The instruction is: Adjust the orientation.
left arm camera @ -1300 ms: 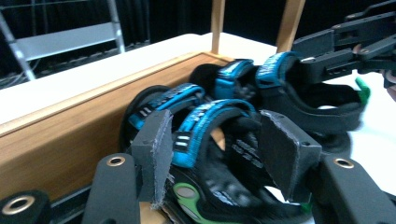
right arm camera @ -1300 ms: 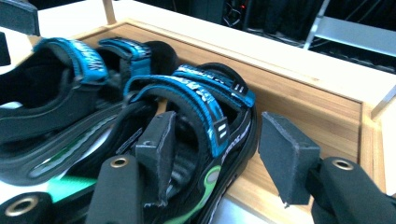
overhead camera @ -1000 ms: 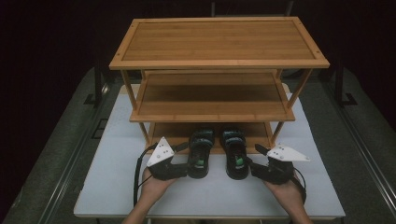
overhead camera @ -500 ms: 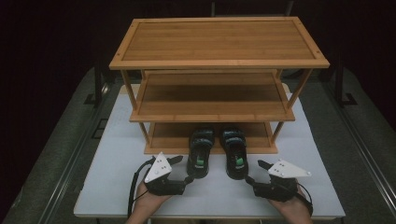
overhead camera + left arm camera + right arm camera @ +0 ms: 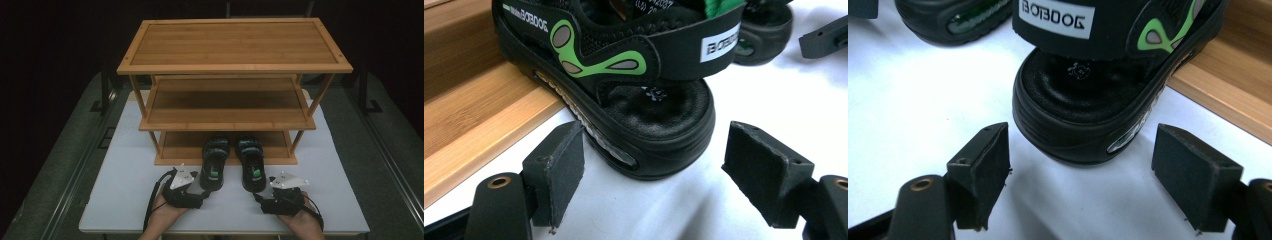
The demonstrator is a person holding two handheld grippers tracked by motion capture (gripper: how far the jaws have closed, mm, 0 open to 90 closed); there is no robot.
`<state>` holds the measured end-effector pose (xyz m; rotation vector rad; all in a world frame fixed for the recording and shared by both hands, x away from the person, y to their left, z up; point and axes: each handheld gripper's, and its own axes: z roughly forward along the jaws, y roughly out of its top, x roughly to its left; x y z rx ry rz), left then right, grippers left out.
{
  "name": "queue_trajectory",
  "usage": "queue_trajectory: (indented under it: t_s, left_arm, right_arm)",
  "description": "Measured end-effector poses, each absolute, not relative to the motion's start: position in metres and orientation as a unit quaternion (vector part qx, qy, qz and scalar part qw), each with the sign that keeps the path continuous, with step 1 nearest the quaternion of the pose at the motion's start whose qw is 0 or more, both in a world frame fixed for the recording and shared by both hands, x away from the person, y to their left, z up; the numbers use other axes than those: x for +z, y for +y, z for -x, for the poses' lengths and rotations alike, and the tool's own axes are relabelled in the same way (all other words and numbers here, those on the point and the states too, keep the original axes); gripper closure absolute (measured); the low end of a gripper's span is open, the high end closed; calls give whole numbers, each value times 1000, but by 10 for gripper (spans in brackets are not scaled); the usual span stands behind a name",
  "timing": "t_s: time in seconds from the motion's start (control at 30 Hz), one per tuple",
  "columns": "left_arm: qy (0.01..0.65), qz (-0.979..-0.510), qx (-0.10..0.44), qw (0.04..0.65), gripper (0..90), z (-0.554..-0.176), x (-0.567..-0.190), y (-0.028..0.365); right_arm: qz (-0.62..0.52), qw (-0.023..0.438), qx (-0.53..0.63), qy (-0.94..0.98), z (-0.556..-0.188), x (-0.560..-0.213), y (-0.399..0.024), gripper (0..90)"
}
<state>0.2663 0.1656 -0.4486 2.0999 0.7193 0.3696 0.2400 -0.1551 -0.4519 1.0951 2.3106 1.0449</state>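
Two black sandals with green trim lie side by side, toes on the bottom shelf of the wooden rack (image 5: pixel 225 155) and heels on the white table. My left gripper (image 5: pixel 202 192) sits just behind the left sandal (image 5: pixel 214 162). Its jaws have just been opening and stand open, apart from the heel (image 5: pixel 659 110), with nothing pressed between them. My right gripper (image 5: pixel 257 197) sits behind the right sandal (image 5: pixel 251 165). Its jaws have also just been opening and stand wide, clear of that heel (image 5: pixel 1088 110).
The bamboo rack has three shelves; its top shelf (image 5: pixel 235 45) and middle shelf (image 5: pixel 227 105) are bare. The white table top (image 5: pixel 120 195) ends close behind both hands. Dark floor and rails flank the table.
Both grippers have drawn back from the sandals' heels toward the table's front edge and sunk lower. The sandals have stayed in place.
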Motion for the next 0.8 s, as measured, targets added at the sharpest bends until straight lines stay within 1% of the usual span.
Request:
queue_trajectory:
  t_s: [0.07,0.13,0.17,0.4,0.63,0.8]
  left_arm:
    - [286,-846,143,427,247,-268,-449,163]
    - [288,-846,145,425,305,-270,-450,162]
    - [288,-846,145,425,333,-270,-450,162]
    - [290,-842,136,433,344,-273,-447,164]
    - [287,-838,130,446,355,-280,-441,164]
    - [290,-834,128,451,356,-288,-439,158]
  right_arm:
    - [-389,189,368,824,-242,-453,-153,230]
    - [-383,193,364,827,-244,-453,-151,274]
    - [-381,192,362,829,-245,-453,-150,272]
    - [-365,195,358,837,-248,-451,-148,274]
    - [-350,193,382,833,-255,-436,-150,284]
    - [-349,188,391,831,-262,-432,-147,287]
